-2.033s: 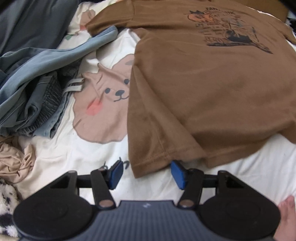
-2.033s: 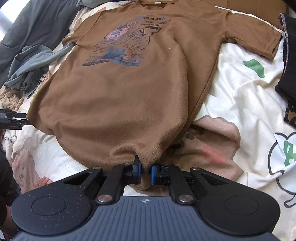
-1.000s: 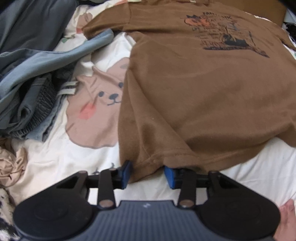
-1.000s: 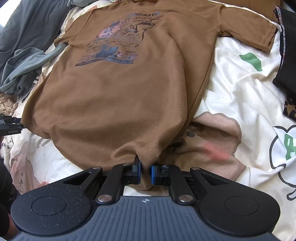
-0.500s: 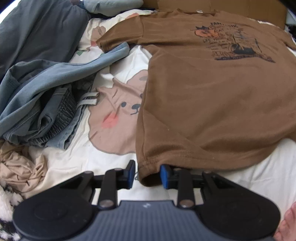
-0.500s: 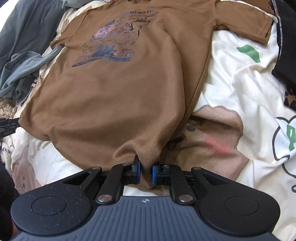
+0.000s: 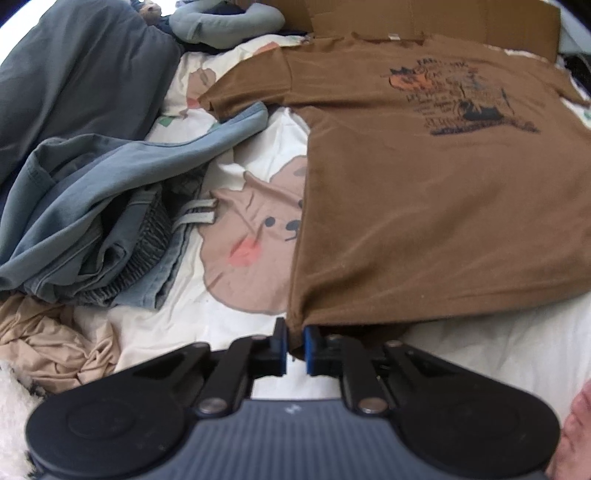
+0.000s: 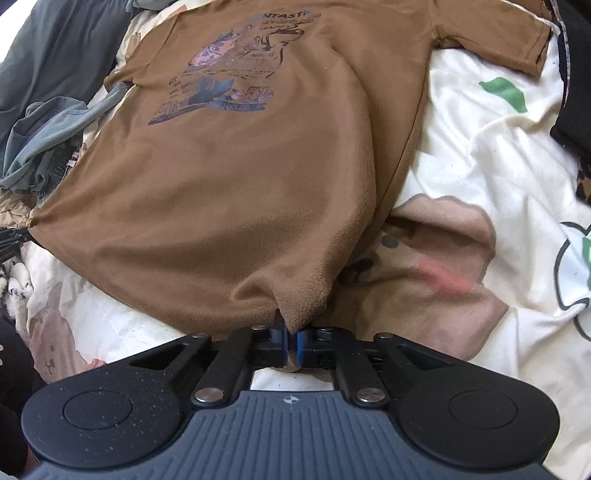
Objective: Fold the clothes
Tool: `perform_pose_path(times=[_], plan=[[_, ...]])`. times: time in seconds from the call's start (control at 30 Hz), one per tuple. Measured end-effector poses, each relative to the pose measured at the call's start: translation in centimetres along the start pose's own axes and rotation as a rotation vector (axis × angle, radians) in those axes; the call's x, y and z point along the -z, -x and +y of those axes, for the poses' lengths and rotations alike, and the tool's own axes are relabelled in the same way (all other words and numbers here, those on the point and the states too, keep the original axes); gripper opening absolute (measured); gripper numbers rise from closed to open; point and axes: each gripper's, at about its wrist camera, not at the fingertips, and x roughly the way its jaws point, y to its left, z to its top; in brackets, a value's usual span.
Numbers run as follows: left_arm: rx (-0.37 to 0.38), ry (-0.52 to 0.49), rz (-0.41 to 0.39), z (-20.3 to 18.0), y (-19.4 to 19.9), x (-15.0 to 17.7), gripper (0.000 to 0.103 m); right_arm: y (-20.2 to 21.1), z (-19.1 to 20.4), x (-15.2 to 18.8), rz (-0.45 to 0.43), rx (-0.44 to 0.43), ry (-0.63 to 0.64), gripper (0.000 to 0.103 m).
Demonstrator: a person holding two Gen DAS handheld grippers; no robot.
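left wrist view: the left gripper (image 7: 294, 350) has its blue pads drawn close together with the bottom left corner of the brown t-shirt (image 7: 424, 192) pinched between them. the hem runs off to the right from that corner, lifted a little above the cartoon bedsheet (image 7: 236, 236). the shirt lies face up, graphic print toward the far end, one sleeve reaching over to a heap of blue-grey clothes (image 7: 92, 206) on the left. a crumpled beige garment (image 7: 51, 339) sits near the gripper's left side, and a cardboard box (image 7: 424, 18) stands beyond the collar.

right wrist view: the right gripper (image 8: 290, 347) is clamped on the other bottom corner of the shirt (image 8: 240, 177), cloth bunched and poking down between the nearly closed pads. the body of the shirt spreads away up the sheet (image 8: 480, 166), the right sleeve flat near a dark garment (image 8: 576, 85) at the edge.

judgement: both hem corners are held, so this looks like the opening of the first fold, bottom hem toward the collar. the next move calls for raising both corners together, keeping the hem taut between them, carrying it forward over the print and laying it level near the shoulders. uneven lift would skew the fold, and the left sleeve may drag on the blue-grey heap.
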Motion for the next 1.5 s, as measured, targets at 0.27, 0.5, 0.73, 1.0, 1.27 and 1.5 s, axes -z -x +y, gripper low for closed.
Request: perform_pose_path(times=[0.27,0.5,0.73,1.0,1.27,1.5], plan=[[0.088,0.142,0.033,3.7,0.2,-0.1,0.008,2.0,-1.4,-0.8,-0.009,-0.040,-0.108,0.001],[0.111,0.171,0.006,5.4,0.8,-1.8,0.008,3.2,-2.1,-1.4,-0.054,-0.068,-0.175,0.000],[0.089,0.202,-0.027,7.3,0.7,-4.1,0.008,5.0,-3.5,-3.2,-0.158,-0.074,-0.246,0.003],[0.079,0.195,-0.054,7.7,0.6,-7.1,0.008,4.3,-3.9,-0.7,-0.098,-0.013,-0.181,0.025],[0.065,0.155,-0.042,7.5,0.3,-8.6,0.008,1.6,-1.8,1.7,-0.049,-0.014,-0.051,0.045],[0.055,0.145,-0.013,7.6,-0.1,-8.9,0.008,-0.1,-0.7,0.7,-0.066,0.006,0.030,0.049]])
